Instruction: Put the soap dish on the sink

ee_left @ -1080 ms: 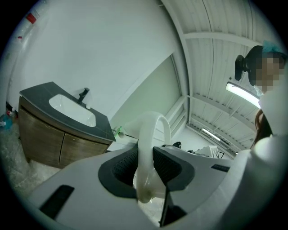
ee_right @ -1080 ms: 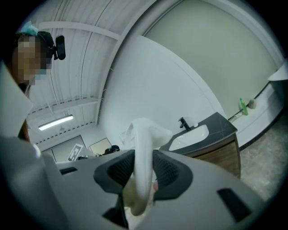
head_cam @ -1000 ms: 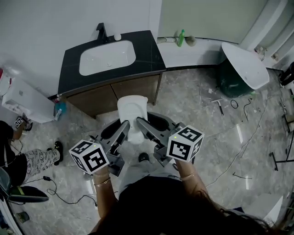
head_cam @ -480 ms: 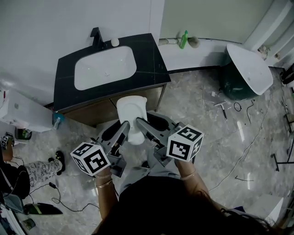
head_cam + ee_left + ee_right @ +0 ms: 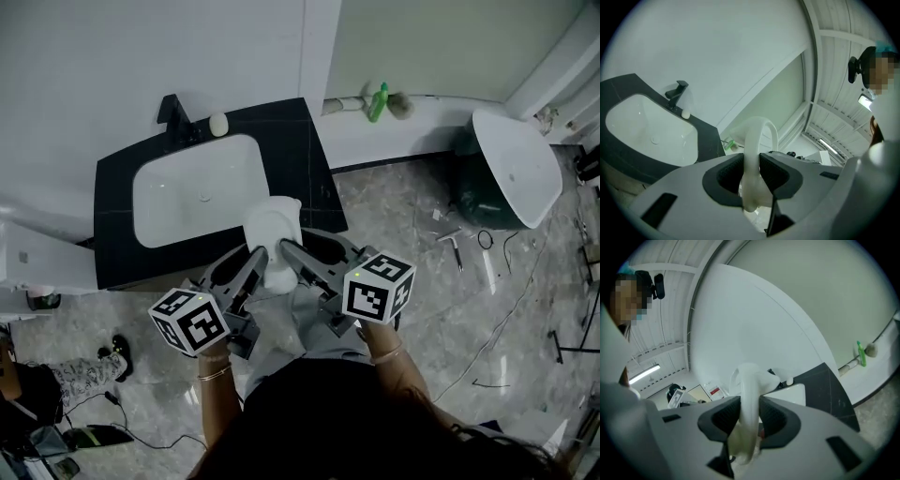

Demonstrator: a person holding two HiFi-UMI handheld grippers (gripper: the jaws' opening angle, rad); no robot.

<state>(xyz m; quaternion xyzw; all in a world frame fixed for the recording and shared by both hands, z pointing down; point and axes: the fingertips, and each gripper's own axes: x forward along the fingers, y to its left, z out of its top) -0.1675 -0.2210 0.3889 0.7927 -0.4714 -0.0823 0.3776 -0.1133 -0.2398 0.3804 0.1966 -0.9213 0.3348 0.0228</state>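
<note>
The left hand-held gripper (image 5: pixel 251 262) and the right hand-held gripper (image 5: pixel 289 255) each clamp one side of the white soap dish (image 5: pixel 273 225), above the front edge of the black tabletop (image 5: pixel 305 150). It seems best to carry it level and set it beside the basin (image 5: pixel 197 192), releasing both sides together.

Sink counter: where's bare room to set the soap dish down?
The widest bare patch of the black counter is the strip between the white basin and the counter's right edge. A narrower bare strip runs left of the basin. The back edge is crowded by the faucet and a small white lump.
</note>
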